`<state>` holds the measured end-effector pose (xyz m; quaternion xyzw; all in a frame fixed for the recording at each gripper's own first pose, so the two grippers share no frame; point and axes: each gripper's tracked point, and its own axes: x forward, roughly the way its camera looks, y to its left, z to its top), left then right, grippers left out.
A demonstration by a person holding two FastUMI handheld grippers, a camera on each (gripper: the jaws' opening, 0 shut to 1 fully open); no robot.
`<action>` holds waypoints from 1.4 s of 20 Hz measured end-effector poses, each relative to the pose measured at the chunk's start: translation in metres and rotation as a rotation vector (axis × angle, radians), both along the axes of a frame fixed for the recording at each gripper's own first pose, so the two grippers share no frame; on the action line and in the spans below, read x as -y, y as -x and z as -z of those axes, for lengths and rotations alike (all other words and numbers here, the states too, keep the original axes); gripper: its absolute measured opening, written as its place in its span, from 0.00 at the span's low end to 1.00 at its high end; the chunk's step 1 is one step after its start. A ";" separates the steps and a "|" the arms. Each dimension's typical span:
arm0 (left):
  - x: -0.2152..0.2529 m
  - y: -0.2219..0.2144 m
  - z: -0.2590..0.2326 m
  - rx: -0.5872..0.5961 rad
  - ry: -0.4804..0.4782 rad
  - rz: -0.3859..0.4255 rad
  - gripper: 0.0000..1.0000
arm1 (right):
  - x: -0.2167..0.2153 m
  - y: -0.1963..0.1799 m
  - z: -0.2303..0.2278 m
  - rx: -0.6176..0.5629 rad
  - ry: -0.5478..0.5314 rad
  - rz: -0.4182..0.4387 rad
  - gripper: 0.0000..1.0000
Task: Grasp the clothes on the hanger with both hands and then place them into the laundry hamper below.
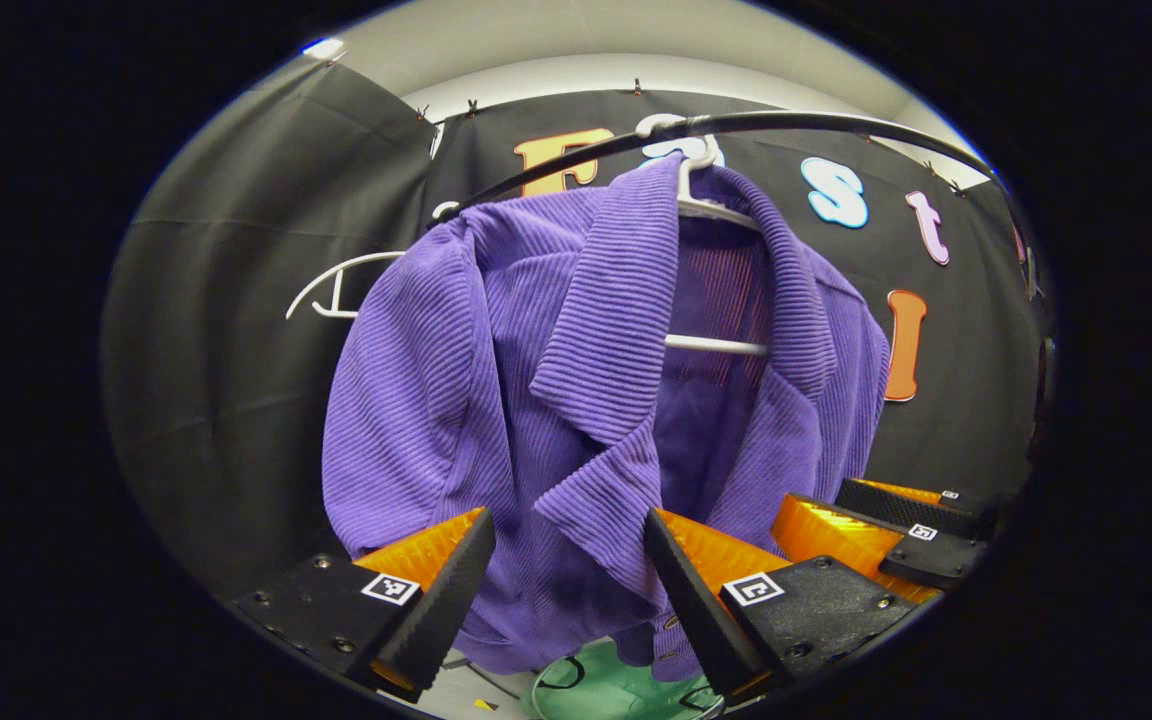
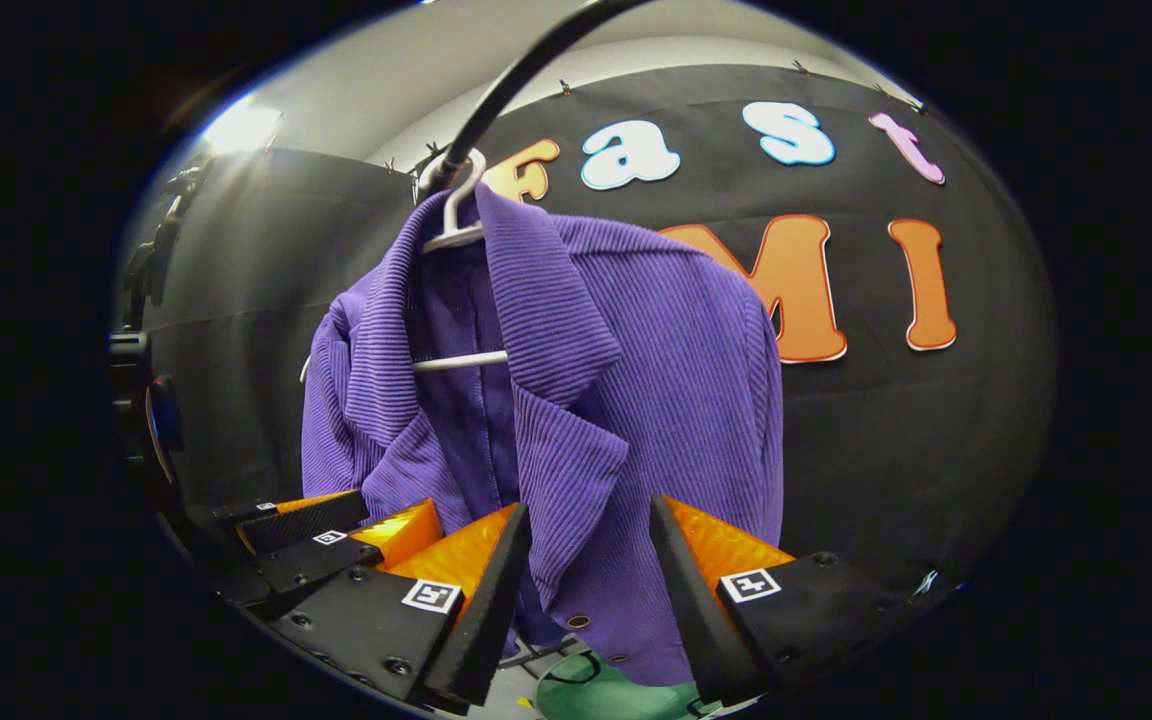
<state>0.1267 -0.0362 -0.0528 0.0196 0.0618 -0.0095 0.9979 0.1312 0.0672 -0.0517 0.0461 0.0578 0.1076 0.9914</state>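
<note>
A purple ribbed corduroy jacket (image 1: 536,400) hangs on a white plastic hanger (image 1: 701,190) hooked over a curved black rail (image 1: 736,125). The left gripper (image 1: 571,575) is spread open, its fingers flanking the jacket's lower lapel without pressing it. The right gripper (image 2: 586,570) is likewise spread open at the jacket's front hem. A green laundry hamper (image 1: 616,690) sits below the jacket.
</note>
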 end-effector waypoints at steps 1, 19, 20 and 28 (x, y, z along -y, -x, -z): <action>0.002 -0.003 0.001 -0.002 0.002 0.009 0.96 | -0.001 -0.004 0.004 -0.011 -0.006 -0.005 0.80; -0.020 -0.015 -0.005 -0.057 0.031 0.324 0.00 | 0.010 -0.012 0.003 -0.049 -0.009 0.160 0.08; -0.026 -0.012 -0.008 -0.054 0.027 0.341 0.00 | 0.015 -0.011 0.000 -0.043 -0.033 0.181 0.08; -0.077 0.012 -0.080 0.054 0.020 0.408 0.00 | 0.084 -0.016 -0.037 -0.048 -0.228 0.336 0.08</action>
